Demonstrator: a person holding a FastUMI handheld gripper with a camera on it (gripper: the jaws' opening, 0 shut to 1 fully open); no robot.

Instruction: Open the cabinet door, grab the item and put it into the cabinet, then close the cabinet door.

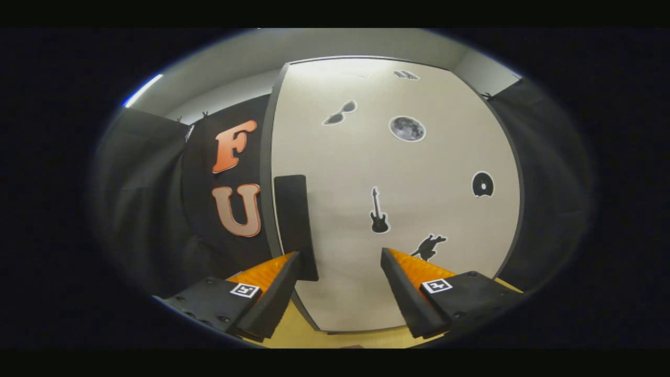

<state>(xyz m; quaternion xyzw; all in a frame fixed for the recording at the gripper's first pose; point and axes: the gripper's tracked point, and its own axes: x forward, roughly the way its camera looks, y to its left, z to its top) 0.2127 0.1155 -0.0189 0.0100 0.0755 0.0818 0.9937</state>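
One cabinet door (pixel 434 157), pale and dark-edged, stands shut straight ahead of the gripper (pixel 340 254), and it takes up most of what lies beyond the fingers. Going from the left: black cloth (pixel 152 209) hangs as the booth's wall at about 9 o'clock of the door, reaching right up to the door's left edge. Just inside that edge sits a dark upright handle (pixel 294 220), a flat rectangular bar, at roughly 11 o'clock of the left fingertip; the fingertip overlaps its lower end in this view, though whether they touch cannot be told.

The gripper is wide open, holding nothing, with bare door surface showing between its two fingers.

Across the door are several dark stickers. A pair of sunglasses (pixel 340 112) lies at 12 o'clock of the handle, high up. A guitar (pixel 378 212) stands upright at 12 o'clock of the right fingertip. A round grey moon (pixel 406 129) sits above the guitar, at about 1 o'clock of it. A small animal shape (pixel 429 246) is just beyond the right finger, at its 1 o'clock. A disc (pixel 482 184) sits at 3 o'clock of the guitar, near the door's right edge, and a further small sticker (pixel 406 75) is near the door's top.

A yellowish bench (pixel 335 340) surface shows below the door, between the finger bases. More black cloth hangs right of the door.
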